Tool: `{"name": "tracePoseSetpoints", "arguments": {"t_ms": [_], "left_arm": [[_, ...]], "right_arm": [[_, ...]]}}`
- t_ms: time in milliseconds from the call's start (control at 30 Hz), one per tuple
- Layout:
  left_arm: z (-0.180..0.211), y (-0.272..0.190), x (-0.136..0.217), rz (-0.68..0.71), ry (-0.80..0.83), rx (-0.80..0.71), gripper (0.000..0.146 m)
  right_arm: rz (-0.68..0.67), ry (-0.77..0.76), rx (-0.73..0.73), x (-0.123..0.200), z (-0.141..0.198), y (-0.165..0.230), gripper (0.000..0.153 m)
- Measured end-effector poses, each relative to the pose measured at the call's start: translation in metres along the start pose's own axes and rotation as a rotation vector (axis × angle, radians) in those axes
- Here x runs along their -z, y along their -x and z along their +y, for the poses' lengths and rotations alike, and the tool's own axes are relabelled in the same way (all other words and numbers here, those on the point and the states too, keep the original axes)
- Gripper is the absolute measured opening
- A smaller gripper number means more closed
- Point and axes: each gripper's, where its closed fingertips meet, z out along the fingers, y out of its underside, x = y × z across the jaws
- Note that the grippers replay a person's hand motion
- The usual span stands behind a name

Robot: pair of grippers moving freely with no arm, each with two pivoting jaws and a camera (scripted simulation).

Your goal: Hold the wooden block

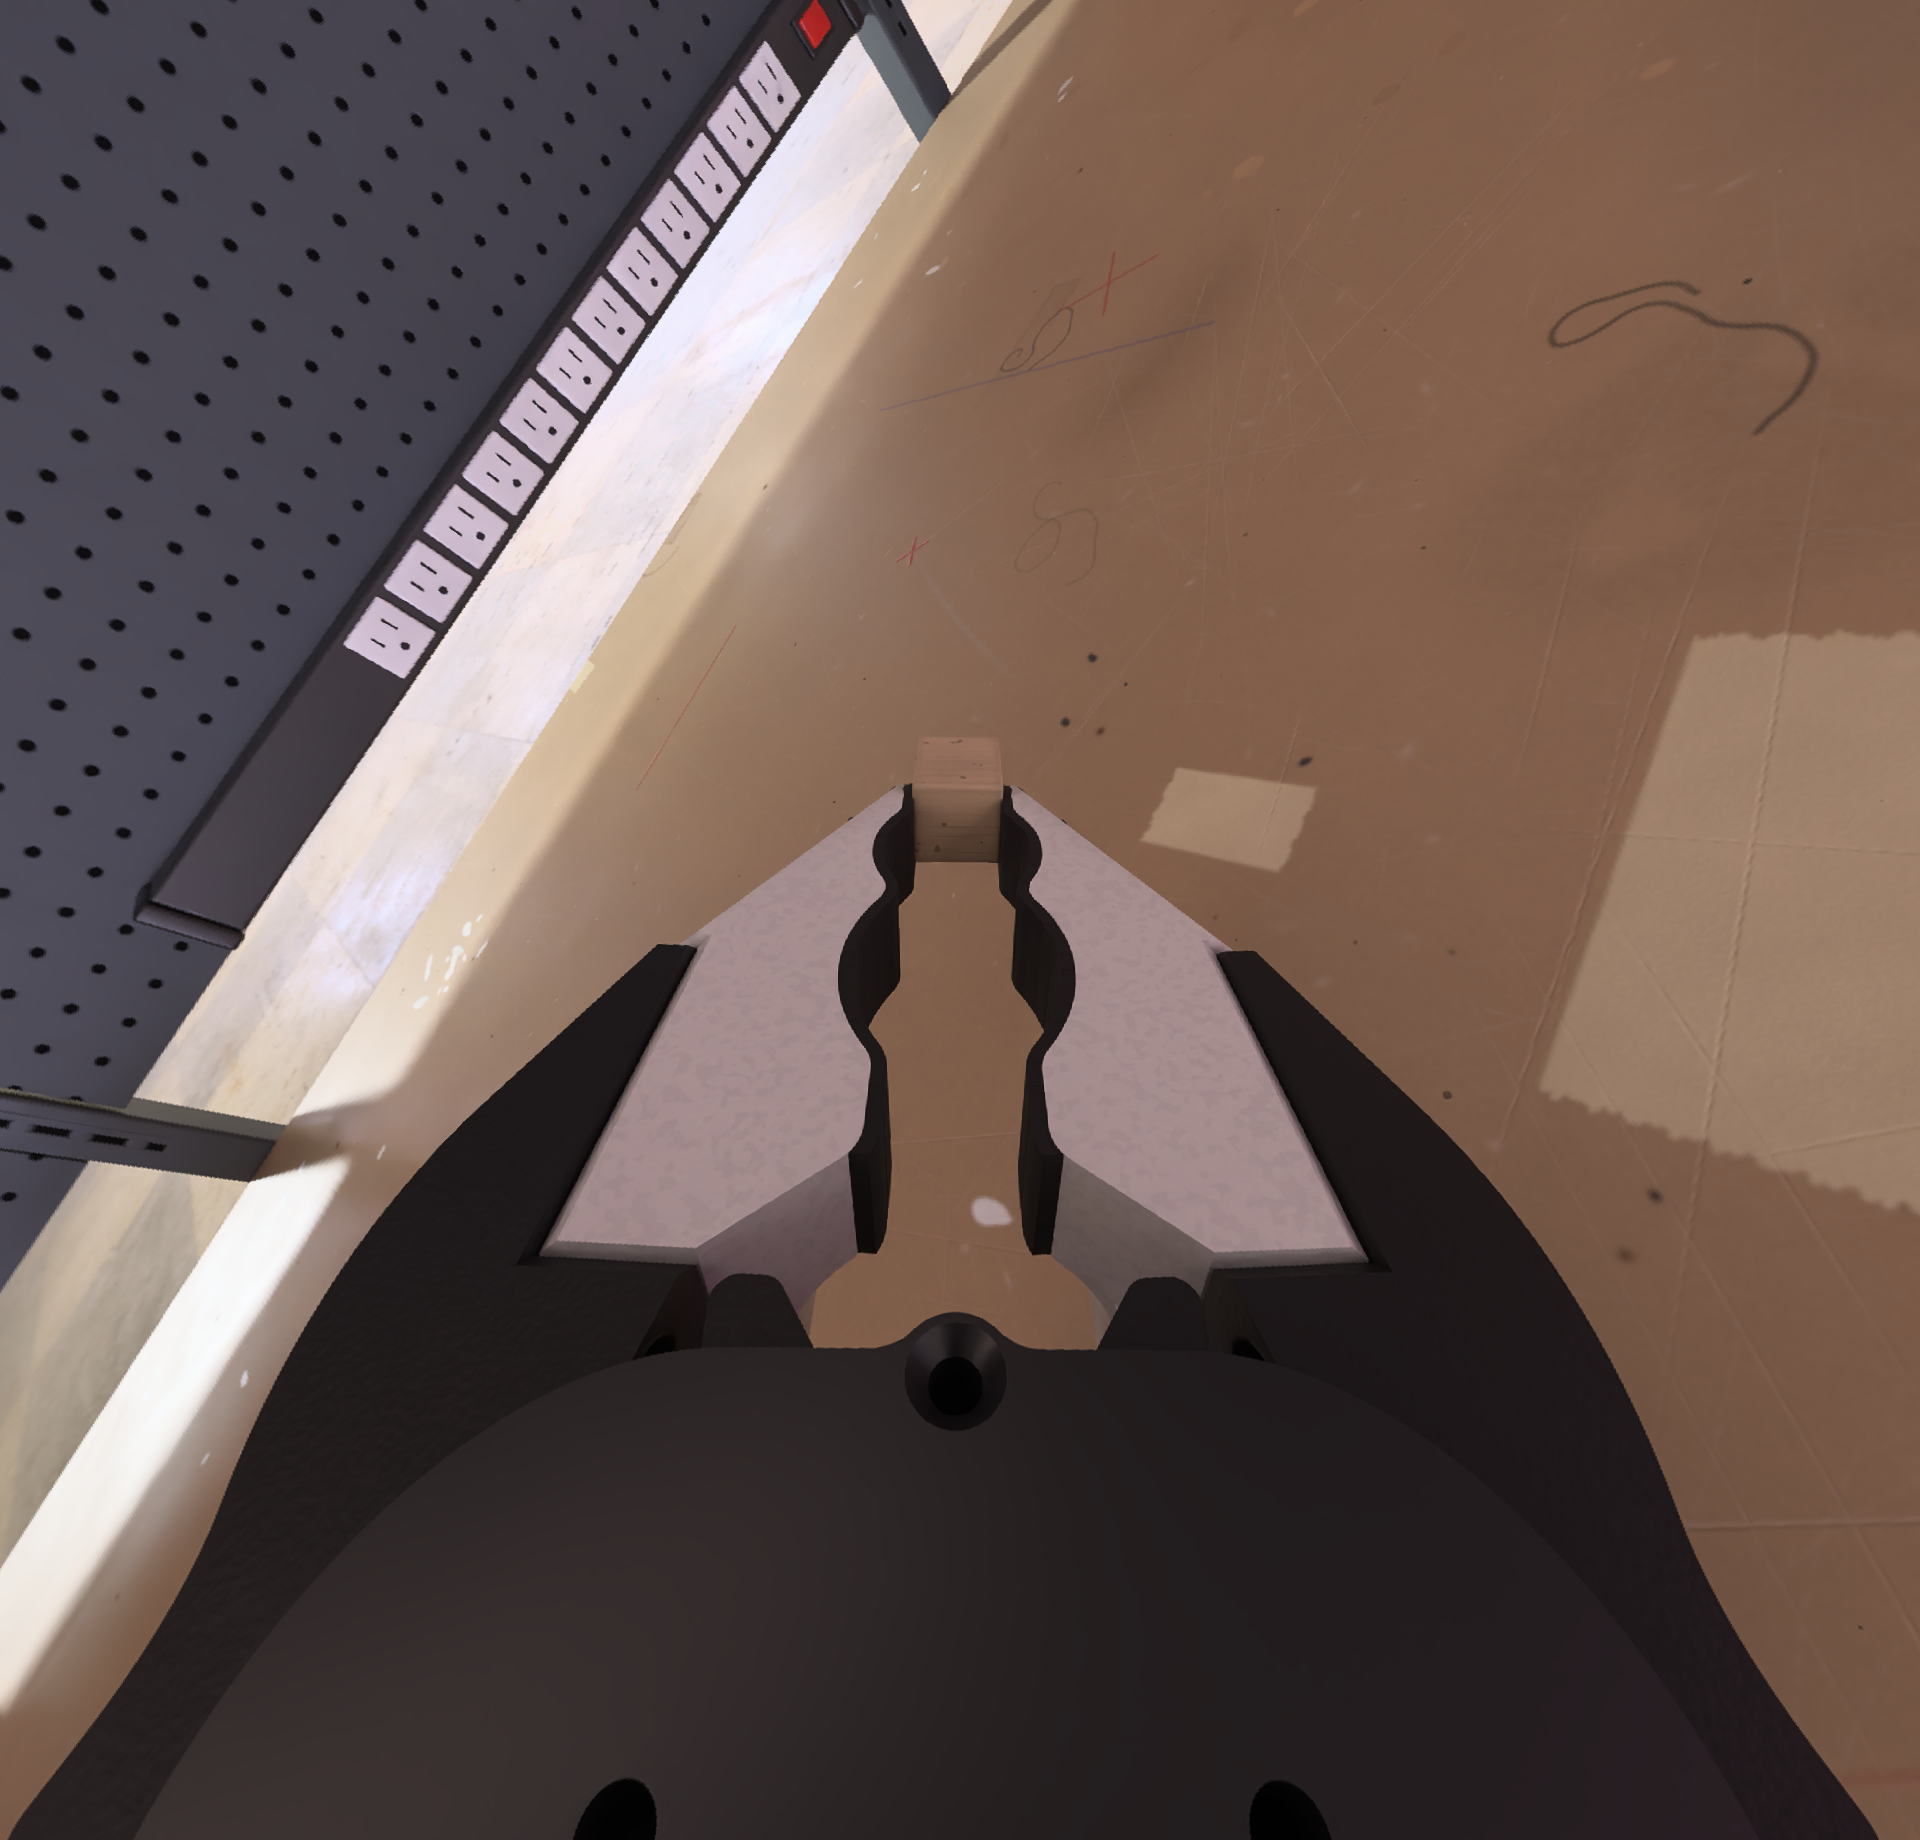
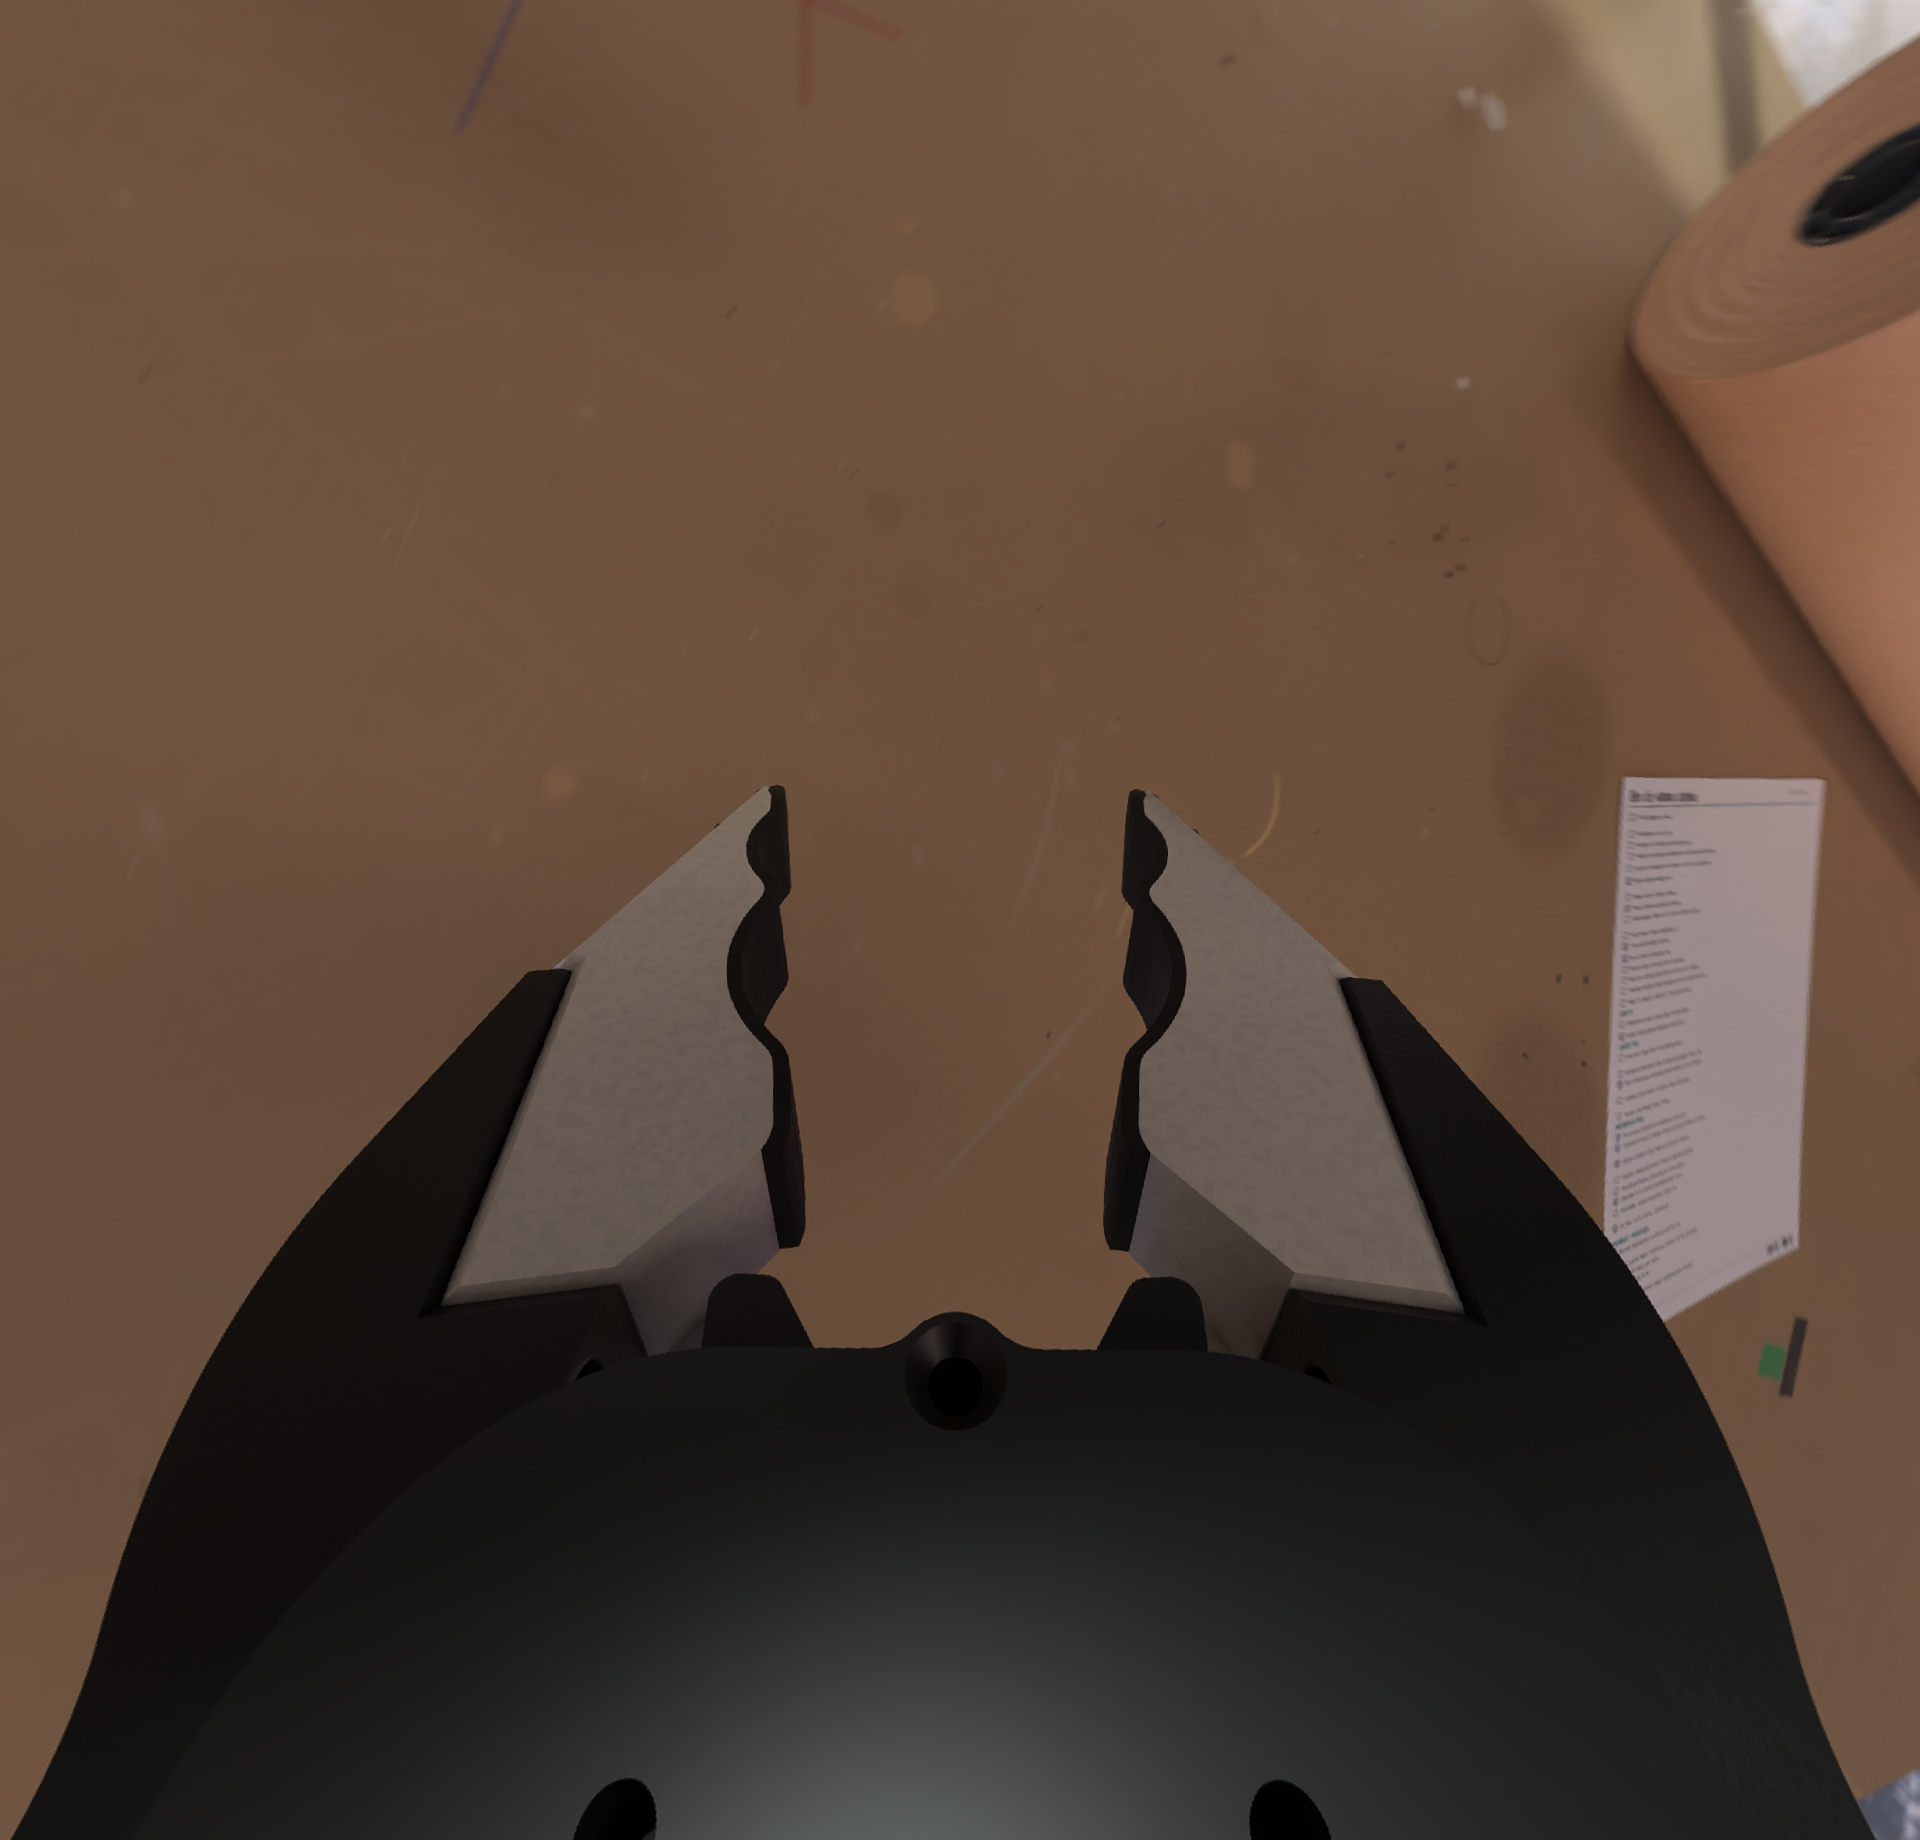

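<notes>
Near the brown scratched table (image 1: 1351, 440) back edge, the left hand-held gripper (image 1: 957, 803) clamps the small pale wooden block (image 1: 958, 803); the right hand-held gripper (image 2: 956, 803) gapes empty over bare surface.

Both views steeply down onto workbench (image 1: 1351, 543)

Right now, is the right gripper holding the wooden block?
No, the right gripper is open with nothing between its fingers; the wooden block sits pinched in the left gripper.
</notes>
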Motion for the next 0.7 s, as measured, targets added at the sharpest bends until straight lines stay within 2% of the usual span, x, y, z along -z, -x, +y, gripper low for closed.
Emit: {"name": "tracePoseSetpoints", "arguments": {"t_ms": [67, 200, 267, 300, 333, 367, 433, 533, 600, 633, 700], "left_arm": [[0.001, 0.000, 0.000, 0.006, 0.001, 0.014, 0.014], [0.001, -0.002, -0.001, 0.020, 0.000, 0.020, 0.014], [0.000, -0.004, -0.002, 0.024, -0.001, 0.012, 0.014], [-0.001, -0.005, -0.002, 0.026, -0.002, 0.009, 0.014], [-0.001, -0.006, -0.002, 0.028, -0.002, 0.007, 0.014], [-0.001, -0.007, -0.002, 0.030, -0.002, 0.007, 0.014], [-0.002, -0.007, -0.002, 0.033, -0.002, 0.008, 0.014], [-0.001, -0.006, 0.000, 0.030, -0.003, 0.014, 0.014], [0.000, -0.005, 0.000, 0.030, -0.003, 0.021, 0.014], [0.000, -0.004, 0.000, 0.032, -0.002, 0.025, 0.014], [0.001, -0.005, 0.000, 0.037, -0.002, 0.030, 0.014]], "right_arm": [[-0.057, 0.004, 0.045, 0.008, 0.010, 0.006, 0.063], [-0.086, -0.015, 0.096, 0.026, 0.015, 0.009, 0.038], [0.035, -0.043, 0.113, 0.025, 0.006, -0.008, 0.020], [0.144, -0.055, 0.106, 0.022, 0.000, -0.023, 0.012], [0.263, -0.058, 0.070, 0.017, -0.006, -0.037, 0.005], [0.291, -0.046, 0.017, 0.011, -0.010, -0.039, 0.002], [0.184, -0.006, -0.045, -0.001, -0.012, -0.025, 0.001], [0.178, 0.096, -0.079, -0.001, 0.000, -0.026, 0.001], [0.150, 0.104, -0.132, 0.009, 0.003, -0.029, 0.001], [0.102, 0.110, -0.132, 0.014, 0.005, -0.027, 0.002], [-0.030, 0.164, -0.018, 0.023, 0.009, -0.017, 0.004]]}}
